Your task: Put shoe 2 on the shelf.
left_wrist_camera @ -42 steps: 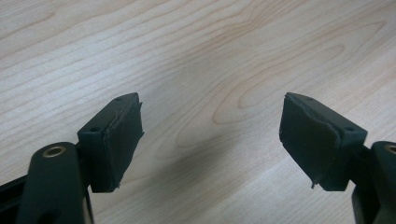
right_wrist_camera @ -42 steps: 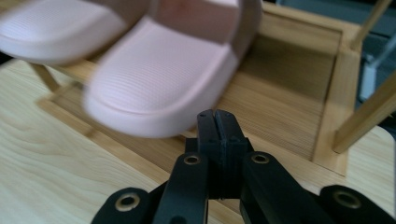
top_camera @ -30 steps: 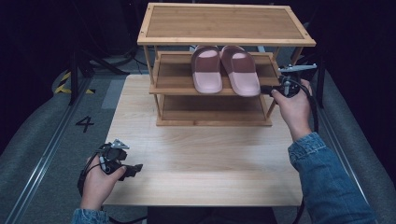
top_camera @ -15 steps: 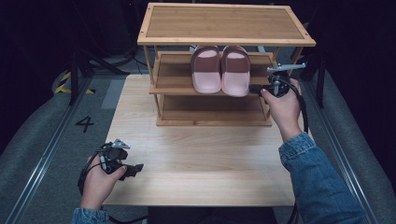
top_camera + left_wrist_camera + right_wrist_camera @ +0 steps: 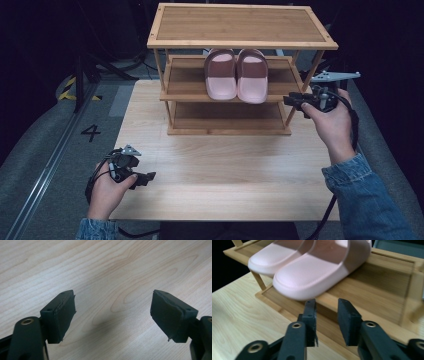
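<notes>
Slippers (image 5: 236, 75) sit side by side on the rack's (image 5: 240, 27) middle shelf, toes toward the person. Right gripper (image 5: 326, 315) has backed off to the rack's right end since a second ago; its jaws have just been opening, now part-open and empty. Placement looks done. Left gripper (image 5: 112, 315) rests wide open, empty, over bare table (image 5: 225, 185).

Slippers (image 5: 312, 272) pink, matt, finely pebbled foam-like surface; shoe rack (image 5: 240, 25) light wood, smooth, satin finish; table (image 5: 112, 267) pale wood-grain, smooth, slight sheen; gripper pads (image 5: 63, 315) black, matt, rubbery; sleeve (image 5: 370, 200) blue denim cloth.
</notes>
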